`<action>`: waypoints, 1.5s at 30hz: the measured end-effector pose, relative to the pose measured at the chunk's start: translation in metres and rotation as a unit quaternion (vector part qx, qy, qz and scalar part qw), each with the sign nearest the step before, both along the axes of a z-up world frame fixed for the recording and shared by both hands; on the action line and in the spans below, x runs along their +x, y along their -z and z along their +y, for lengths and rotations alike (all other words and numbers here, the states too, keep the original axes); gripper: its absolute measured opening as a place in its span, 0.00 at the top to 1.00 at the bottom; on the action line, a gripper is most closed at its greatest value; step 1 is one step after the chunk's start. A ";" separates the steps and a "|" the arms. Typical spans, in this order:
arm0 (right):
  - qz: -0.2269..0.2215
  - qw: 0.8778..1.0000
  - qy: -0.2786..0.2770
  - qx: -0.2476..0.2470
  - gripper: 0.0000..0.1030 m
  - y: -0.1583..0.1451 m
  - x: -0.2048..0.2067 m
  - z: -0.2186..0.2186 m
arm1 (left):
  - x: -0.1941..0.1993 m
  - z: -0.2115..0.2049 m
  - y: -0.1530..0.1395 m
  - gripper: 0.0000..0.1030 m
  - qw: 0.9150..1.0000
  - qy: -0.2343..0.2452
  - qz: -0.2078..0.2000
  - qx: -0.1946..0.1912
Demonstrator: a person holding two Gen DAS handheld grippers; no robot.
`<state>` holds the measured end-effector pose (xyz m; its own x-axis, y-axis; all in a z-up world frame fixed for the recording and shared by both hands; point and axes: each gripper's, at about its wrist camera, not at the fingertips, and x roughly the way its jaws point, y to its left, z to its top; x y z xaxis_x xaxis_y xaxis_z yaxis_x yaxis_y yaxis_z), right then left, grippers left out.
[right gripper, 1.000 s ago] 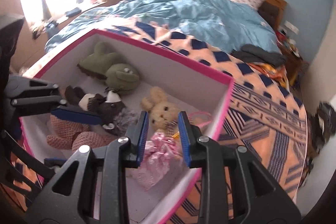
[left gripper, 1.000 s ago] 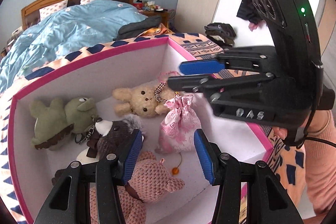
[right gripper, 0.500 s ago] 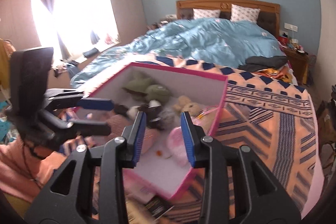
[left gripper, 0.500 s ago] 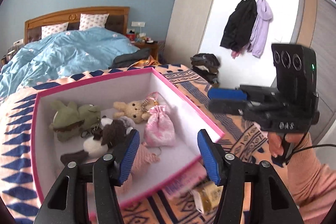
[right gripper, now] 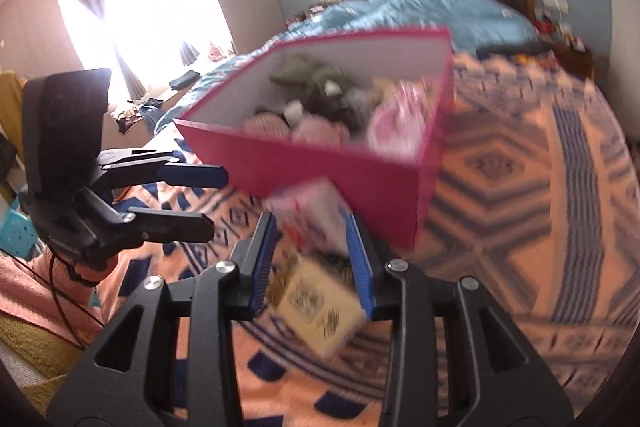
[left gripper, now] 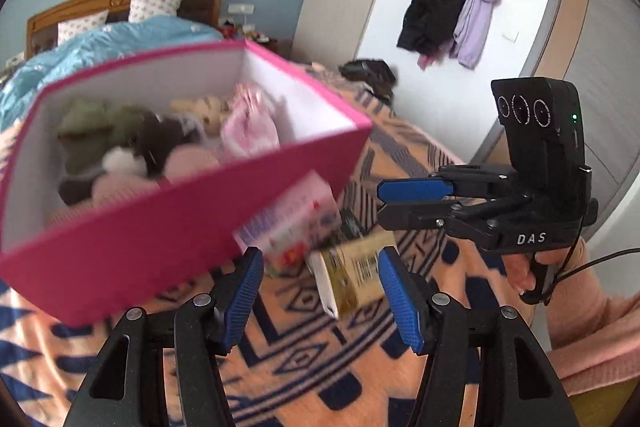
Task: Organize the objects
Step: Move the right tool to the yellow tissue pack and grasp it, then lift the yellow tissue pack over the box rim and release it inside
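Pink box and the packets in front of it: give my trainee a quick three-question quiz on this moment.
1. True or false: the pink box holds soft toys.
2. Where do the pink-and-white carton and the yellow carton lie?
A. inside the box
B. on the patterned blanket, outside the box
C. on the pillows
3. Fill in: neither the left gripper nor the right gripper is holding ____.

Key: 1 true. 2 B. 3 anything; in its own view each gripper frames the cartons, with no pad seen pressing on them through the blur.
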<state>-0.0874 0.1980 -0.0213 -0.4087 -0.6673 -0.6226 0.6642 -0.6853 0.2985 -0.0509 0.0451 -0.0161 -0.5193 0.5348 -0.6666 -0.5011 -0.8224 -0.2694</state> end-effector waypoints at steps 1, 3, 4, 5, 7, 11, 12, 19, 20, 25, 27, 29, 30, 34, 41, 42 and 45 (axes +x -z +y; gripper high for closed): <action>-0.008 1.000 0.010 0.004 0.63 0.006 0.001 0.003 | -0.001 0.001 0.004 0.41 1.000 0.000 -0.007 0.002; -0.021 0.999 0.029 0.012 0.63 0.016 0.002 0.007 | -0.003 0.006 0.014 0.41 1.000 0.002 -0.025 0.003; -0.033 0.999 0.035 0.010 0.63 0.022 0.002 0.010 | -0.005 0.009 0.021 0.42 0.999 0.006 -0.038 0.006; -0.042 0.998 0.039 0.007 0.63 0.026 0.004 0.012 | -0.005 0.010 0.024 0.42 0.999 0.010 -0.045 0.011; -0.059 0.997 0.046 0.006 0.63 0.035 0.005 0.016 | -0.007 0.019 0.034 0.43 0.997 0.028 -0.067 0.021; -0.083 0.996 0.037 -0.007 0.63 0.043 0.010 0.013 | -0.005 0.031 0.043 0.44 0.994 0.049 -0.089 0.035; -0.082 0.996 0.039 -0.006 0.62 0.044 0.013 0.013 | -0.004 0.032 0.044 0.44 0.994 0.047 -0.088 0.033; -0.087 0.994 0.056 -0.020 0.62 0.052 0.016 0.019 | -0.002 0.028 0.049 0.47 0.995 0.023 -0.093 0.032; -0.090 0.994 0.058 -0.019 0.62 0.054 0.016 0.018 | -0.004 0.027 0.051 0.53 0.994 0.019 -0.099 0.032; -0.090 0.994 0.060 -0.032 0.67 0.056 0.019 0.019 | -0.010 0.028 0.060 0.68 0.993 0.002 -0.113 0.030; -0.091 0.993 0.062 -0.033 0.67 0.056 0.020 0.019 | -0.009 0.030 0.058 0.68 0.994 -0.003 -0.108 0.027; -0.092 0.993 0.063 -0.037 0.67 0.056 0.021 0.020 | -0.008 0.029 0.056 0.68 0.995 -0.015 -0.100 0.021; -0.093 0.993 0.064 -0.039 0.67 0.056 0.020 0.020 | -0.008 0.028 0.055 0.68 0.995 -0.019 -0.098 0.024; -0.090 0.992 0.071 -0.043 0.67 0.056 0.020 0.019 | -0.008 0.027 0.056 0.70 0.994 -0.019 -0.100 0.031; -0.086 0.993 0.072 -0.041 0.68 0.053 0.023 0.017 | -0.004 0.029 0.050 0.72 0.995 -0.024 -0.089 0.030; -0.084 0.993 0.071 -0.042 0.68 0.051 0.024 0.017 | -0.003 0.028 0.048 0.72 0.996 -0.023 -0.087 0.029; -0.079 0.993 0.072 -0.043 0.68 0.045 0.026 0.017 | -0.001 0.027 0.041 0.72 0.996 -0.021 -0.082 0.031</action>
<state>-0.0612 0.2151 -0.0661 -0.4055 -0.6624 -0.6300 0.5023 -0.7372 0.4518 -0.0515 0.0723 -0.0567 -0.4293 0.5584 -0.7099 -0.4122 -0.8205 -0.3961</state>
